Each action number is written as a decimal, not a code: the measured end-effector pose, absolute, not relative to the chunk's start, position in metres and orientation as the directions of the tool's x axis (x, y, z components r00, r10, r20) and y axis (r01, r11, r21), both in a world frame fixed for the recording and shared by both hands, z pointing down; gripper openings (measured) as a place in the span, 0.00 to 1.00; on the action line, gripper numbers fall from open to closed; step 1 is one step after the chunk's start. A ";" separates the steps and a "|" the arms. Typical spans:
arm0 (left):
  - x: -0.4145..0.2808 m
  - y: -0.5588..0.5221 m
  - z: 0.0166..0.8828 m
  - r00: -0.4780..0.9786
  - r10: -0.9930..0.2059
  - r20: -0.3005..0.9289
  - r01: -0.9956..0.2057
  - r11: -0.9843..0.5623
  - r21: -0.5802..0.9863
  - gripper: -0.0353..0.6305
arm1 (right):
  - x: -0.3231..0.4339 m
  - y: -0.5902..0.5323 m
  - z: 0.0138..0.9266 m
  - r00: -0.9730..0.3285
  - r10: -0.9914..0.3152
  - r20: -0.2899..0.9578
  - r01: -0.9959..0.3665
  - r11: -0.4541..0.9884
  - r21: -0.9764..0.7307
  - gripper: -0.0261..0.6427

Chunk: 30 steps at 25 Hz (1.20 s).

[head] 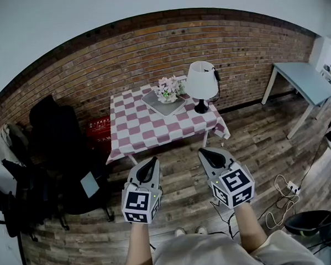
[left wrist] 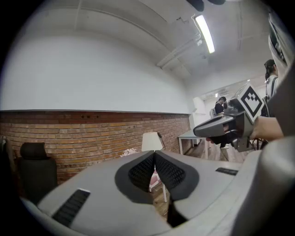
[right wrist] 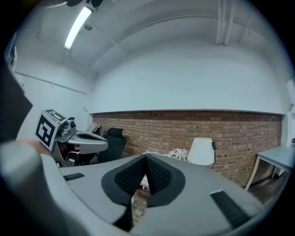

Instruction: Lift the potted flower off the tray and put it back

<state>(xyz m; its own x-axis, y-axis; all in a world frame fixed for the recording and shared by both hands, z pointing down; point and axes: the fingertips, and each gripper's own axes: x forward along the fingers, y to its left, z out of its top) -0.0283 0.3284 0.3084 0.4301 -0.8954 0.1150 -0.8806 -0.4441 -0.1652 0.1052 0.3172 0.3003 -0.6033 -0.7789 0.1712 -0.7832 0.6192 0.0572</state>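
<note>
Left gripper (head: pixel 150 162) and right gripper (head: pixel 206 152) both closed, nothing held.
Potted flower (head: pixel 167 89) sits on its tray (head: pixel 167 108), well ahead of both; we judge the lamp (head: pixel 201 83) beside it, on the right gripper's side, could be knocked on approach.

Brick, wood, cloth, plastic
Rough matt brick wall (head: pixel 149 41); dull wooden plank floor (head: pixel 254 135); soft checked tablecloth (head: pixel 149 130); smooth matt white lampshade (head: pixel 201 79); left gripper (head: pixel 152 160) and right gripper (head: pixel 204 151) in smooth matt grey plastic, pads (left wrist: pixel 140 171) black and ribbed.
</note>
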 end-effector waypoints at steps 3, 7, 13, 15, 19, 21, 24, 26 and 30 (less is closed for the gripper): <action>-0.023 0.327 0.311 0.437 -0.891 0.123 -0.876 -0.452 -0.166 0.07 | 0.109 0.315 0.304 -0.590 -0.788 0.176 -0.791 0.608 0.073 0.07; -0.014 0.322 0.312 0.437 -0.890 0.129 -0.876 -0.453 -0.164 0.07 | 0.115 0.309 0.304 -0.573 -0.803 0.164 -0.801 0.591 0.095 0.07; 0.006 0.319 0.315 0.418 -0.897 0.140 -0.882 -0.438 -0.173 0.07 | 0.131 0.303 0.296 -0.641 -0.758 0.124 -0.764 0.645 -0.001 0.07; 0.010 0.320 0.317 0.406 -0.902 0.145 -0.887 -0.427 -0.178 0.07 | 0.135 0.300 0.297 -0.644 -0.755 0.123 -0.759 0.650 0.018 0.07; 0.018 0.324 0.326 0.380 -0.911 0.162 -0.897 -0.405 -0.175 0.07 | 0.145 0.297 0.306 -0.663 -0.734 0.146 -0.741 0.672 0.014 0.07; 0.019 0.323 0.330 0.360 -0.918 0.168 -0.906 -0.387 -0.172 0.07 | 0.148 0.296 0.311 -0.678 -0.716 0.165 -0.726 0.688 0.001 0.07; 0.021 0.318 0.336 0.341 -0.923 0.178 -0.916 -0.369 -0.160 0.07 | 0.153 0.295 0.315 -0.688 -0.705 0.173 -0.716 0.699 0.003 0.07; 0.024 0.310 0.338 0.338 -0.924 0.179 -0.917 -0.366 -0.156 0.07 | 0.158 0.288 0.318 -0.686 -0.706 0.175 -0.717 0.697 0.006 0.07; 0.029 0.290 0.338 0.347 -0.921 0.175 -0.913 -0.375 -0.162 0.07 | 0.162 0.268 0.319 -0.686 -0.709 0.165 -0.720 0.693 -0.013 0.07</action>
<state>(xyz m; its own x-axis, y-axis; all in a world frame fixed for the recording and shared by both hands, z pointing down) 0.0287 0.2903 0.3378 0.3474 -0.9213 0.1748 -0.9128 -0.3750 -0.1620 0.1616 0.2682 0.3189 -0.6855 -0.7092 0.1645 -0.7205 0.6934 -0.0130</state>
